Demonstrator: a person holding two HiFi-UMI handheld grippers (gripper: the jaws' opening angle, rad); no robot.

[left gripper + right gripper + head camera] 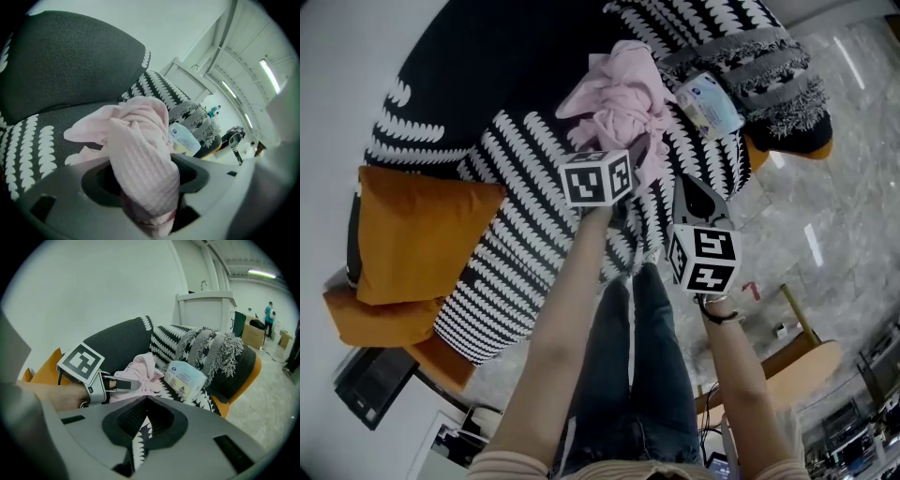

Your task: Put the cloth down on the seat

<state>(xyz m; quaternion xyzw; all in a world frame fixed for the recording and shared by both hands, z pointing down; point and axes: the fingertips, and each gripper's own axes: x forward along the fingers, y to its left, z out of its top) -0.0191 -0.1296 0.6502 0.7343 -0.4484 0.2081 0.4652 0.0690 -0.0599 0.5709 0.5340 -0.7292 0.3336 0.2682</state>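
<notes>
A crumpled pink cloth (pixel 619 103) lies on the black-and-white patterned sofa seat (pixel 525 178). My left gripper (pixel 634 150) reaches into the cloth's near edge. In the left gripper view the cloth (pixel 140 150) runs up between the jaws of the left gripper (pixel 143 190), with dark gaps on both sides; the jaws stand wide and open. My right gripper (pixel 686 186) hovers to the right over the seat's front edge, apart from the cloth. In its own view the right gripper (pixel 145 401) has its jaw tips together with nothing in them, and the cloth (pixel 140 373) lies beyond.
A pale blue packet of wipes (pixel 710 103) lies on the seat right of the cloth. A fringed striped pillow (pixel 750 47) sits behind the packet. Orange cushions (pixel 417 234) lie at the sofa's left end. A wooden chair (pixel 811 361) stands on the marble floor at lower right.
</notes>
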